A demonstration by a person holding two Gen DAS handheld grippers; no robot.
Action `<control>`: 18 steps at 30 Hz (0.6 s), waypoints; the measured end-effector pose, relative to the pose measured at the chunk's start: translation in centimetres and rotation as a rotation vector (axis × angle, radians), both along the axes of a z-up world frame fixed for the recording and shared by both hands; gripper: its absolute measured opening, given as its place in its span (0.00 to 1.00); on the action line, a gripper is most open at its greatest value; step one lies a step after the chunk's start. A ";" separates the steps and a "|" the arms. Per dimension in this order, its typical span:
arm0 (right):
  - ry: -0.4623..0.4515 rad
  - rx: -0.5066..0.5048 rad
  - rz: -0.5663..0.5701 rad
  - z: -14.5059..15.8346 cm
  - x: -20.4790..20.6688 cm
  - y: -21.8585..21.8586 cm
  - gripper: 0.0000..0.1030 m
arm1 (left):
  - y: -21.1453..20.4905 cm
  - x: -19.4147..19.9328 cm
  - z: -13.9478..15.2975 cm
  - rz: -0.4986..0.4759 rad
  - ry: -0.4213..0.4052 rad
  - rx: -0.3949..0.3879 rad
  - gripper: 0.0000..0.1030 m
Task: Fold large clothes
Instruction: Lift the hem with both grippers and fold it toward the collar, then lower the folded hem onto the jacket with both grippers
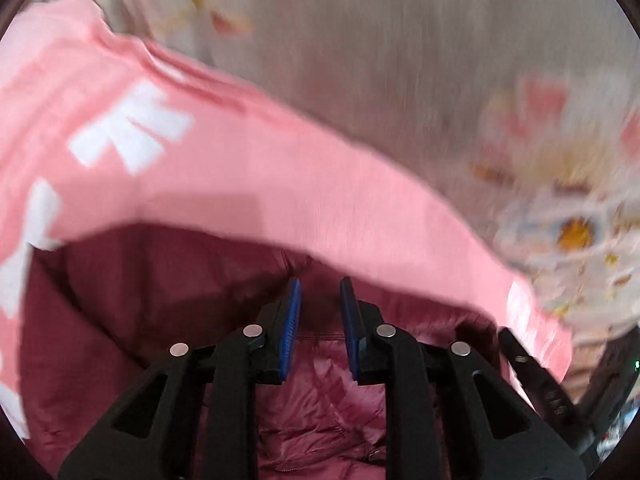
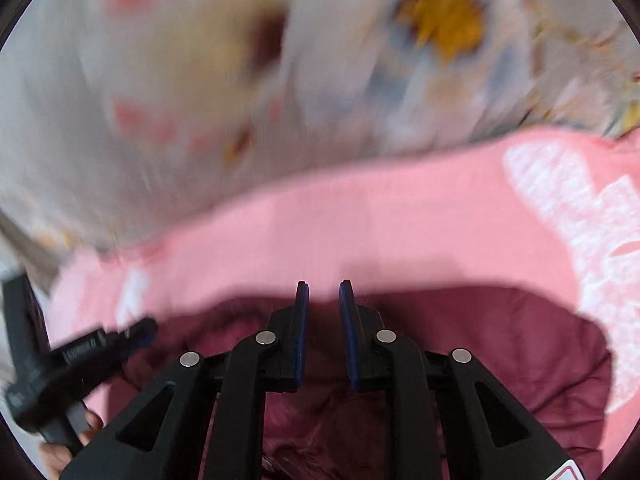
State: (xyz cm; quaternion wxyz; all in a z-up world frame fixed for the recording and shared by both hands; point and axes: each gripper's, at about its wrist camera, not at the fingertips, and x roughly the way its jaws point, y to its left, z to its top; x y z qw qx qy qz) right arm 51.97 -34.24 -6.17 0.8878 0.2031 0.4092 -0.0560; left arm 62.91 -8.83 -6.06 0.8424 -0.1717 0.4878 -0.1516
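Left wrist view: the left gripper (image 1: 320,320) shows a narrow gap between its blue pads, jaws seemingly pinching the dark maroon quilted jacket (image 1: 320,420), though blur leaves the grip uncertain. A pink sweatshirt (image 1: 240,184) with white lettering arcs over it, above a floral bedsheet (image 1: 560,216).

Right wrist view: the right gripper (image 2: 323,320) sits likewise, jaws close together over maroon fabric; whether they clamp it I cannot tell. The left gripper appears at lower left.

Risk: motion blur suggests fast movement, so slippery quilted cloth may slide out, or the layers may bunch unevenly.
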 end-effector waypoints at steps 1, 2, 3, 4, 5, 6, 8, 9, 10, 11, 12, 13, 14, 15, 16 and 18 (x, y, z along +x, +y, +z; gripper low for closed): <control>0.027 -0.009 0.036 -0.8 -0.3 0.5 0.11 | -0.3 -0.4 -0.6 -0.033 -0.002 0.032 0.18; 0.041 -0.049 0.077 -1.4 -0.9 1.2 0.11 | -0.4 -0.9 -1.0 -0.071 -0.016 0.064 0.18; 0.046 -0.091 0.096 -1.6 -1.5 1.5 0.10 | -0.5 -1.4 -1.3 -0.094 -0.030 0.100 0.18; 0.055 -0.139 0.107 -1.9 -2.1 1.7 0.09 | -0.5 -1.7 -1.6 -0.110 -0.044 0.138 0.18; 0.066 -0.175 0.110 -2.4 -2.5 1.6 0.05 | -0.4 -2.1 -2.1 -0.135 -0.056 0.175 0.18; 0.074 -0.193 0.115 -3.0 -2.9 1.3 0.01 | -0.3 -2.2 -2.5 -0.150 -0.057 0.192 0.17; 0.072 -0.190 0.124 -3.5 -3.3 0.6 0.00 | -0.5 -2.7 -3.3 -0.177 -0.069 0.228 0.17; 0.068 -0.179 0.126 -3.7 -3.4 0.2 0.00 | -0.8 -3.1 -3.7 -0.193 -0.096 0.255 0.17; 0.064 -0.171 0.128 -3.9 -3.6 -0.1 0.00 | -1.0 -3.3 -3.9 -0.199 -0.110 0.268 0.17; 0.058 -0.175 0.130 -4.1 -3.6 -0.1 0.00 | -1.1 -3.6 -4.2 -0.201 -0.133 0.280 0.17; 0.047 -0.202 0.140 -4.4 -3.8 0.1 0.00 | -1.2 -3.7 -4.3 -0.202 -0.143 0.287 0.17; 0.038 -0.226 0.147 -4.7 -4.0 0.2 0.00 | -1.3 -3.9 -4.6 -0.204 -0.160 0.300 0.17; 0.030 -0.244 0.150 -5.0 -4.1 0.5 0.00 | -1.4 -4.3 -4.8 -0.201 -0.185 0.314 0.17; 0.016 -0.259 0.148 -5.2 -4.2 0.8 0.00 | -1.6 -4.5 -4.9 -0.199 -0.202 0.326 0.17; 0.006 -0.263 0.145 -5.4 -4.2 0.9 0.00 | -1.7 -4.9 -5.0 -0.197 -0.222 0.343 0.17; -0.006 -0.260 0.143 -5.5 -4.5 0.9 0.00 | -1.9 -4.9 -5.1 -0.193 -0.242 0.359 0.17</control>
